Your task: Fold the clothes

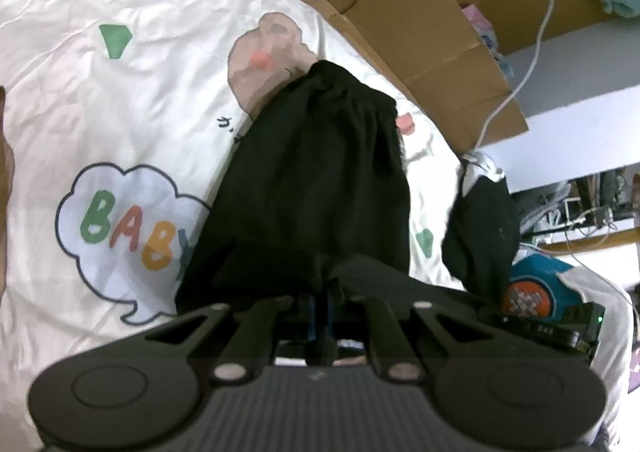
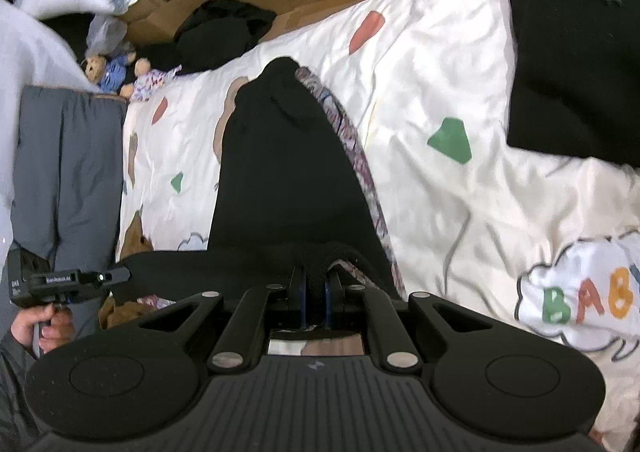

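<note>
Where a white quilt (image 1: 120, 100) printed with "BABY" clouds and green shapes covers the bed, brown cardboard (image 1: 420, 36) lines its far edge, with small teddy bears (image 2: 116, 70) at one corner. Left gripper (image 1: 320, 302) and right gripper (image 2: 316, 284) are both clamped nearly closed on the black garment (image 1: 316, 180), which drapes from the fingers onto the quilt, patterned lining showing along one edge.

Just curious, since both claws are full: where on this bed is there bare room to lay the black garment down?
Free quilt lies between the held black garment and the folded black pile, reaching to the BABY cloud. The edge by the teddy bears and grey trousers is crowded.
</note>
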`<state>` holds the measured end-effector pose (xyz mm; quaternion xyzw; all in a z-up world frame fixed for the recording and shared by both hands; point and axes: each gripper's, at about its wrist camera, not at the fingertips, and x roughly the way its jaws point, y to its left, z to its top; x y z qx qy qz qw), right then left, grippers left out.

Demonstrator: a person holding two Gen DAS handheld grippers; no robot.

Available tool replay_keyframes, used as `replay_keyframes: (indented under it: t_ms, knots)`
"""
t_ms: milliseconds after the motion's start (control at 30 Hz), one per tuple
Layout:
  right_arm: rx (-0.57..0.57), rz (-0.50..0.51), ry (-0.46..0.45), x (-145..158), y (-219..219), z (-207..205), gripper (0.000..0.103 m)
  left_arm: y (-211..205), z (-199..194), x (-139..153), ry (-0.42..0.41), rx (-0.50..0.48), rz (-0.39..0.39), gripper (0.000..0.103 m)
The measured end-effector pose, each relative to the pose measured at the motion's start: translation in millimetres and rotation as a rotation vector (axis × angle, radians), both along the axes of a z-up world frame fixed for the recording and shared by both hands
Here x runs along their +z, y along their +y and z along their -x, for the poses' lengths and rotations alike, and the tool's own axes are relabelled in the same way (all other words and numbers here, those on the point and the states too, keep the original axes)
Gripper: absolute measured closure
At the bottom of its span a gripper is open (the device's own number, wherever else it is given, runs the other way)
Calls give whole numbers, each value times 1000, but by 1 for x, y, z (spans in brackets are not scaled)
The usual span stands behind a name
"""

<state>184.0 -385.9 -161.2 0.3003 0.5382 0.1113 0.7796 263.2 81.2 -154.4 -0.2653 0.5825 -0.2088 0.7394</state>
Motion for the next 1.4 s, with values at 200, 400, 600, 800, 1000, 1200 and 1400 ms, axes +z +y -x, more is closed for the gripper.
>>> replay_keyframes:
  t_ms: [200, 400, 600, 800, 1000, 1200, 1400]
  knots:
    - [-22, -12, -10, -12, -3, -31, 94, 0, -28, -11, 11, 27, -5, 98]
    - [-34, -28, -11, -26, -4, -60, 94, -1, -52, -23, 1, 42, -22, 98]
    - [-47, -24, -16, -36, -8, -87, 94, -3, -75, -35, -12, 50, -19, 98]
    - [-66, -41, 5, -54, -10, -111, 94, -5, -101, -46, -20, 80, -46, 98]
    - [-74, -68, -6, -62, -9, -128, 94, -1, -122, -56, -20, 98, -40, 98]
    - [-69, -79, -14, -65, -9, -143, 94, 4, -136, -68, -13, 107, -30, 98]
    - [-80, -85, -9, -74, -12, -158, 94, 2, -150, -82, 1, 103, -22, 98]
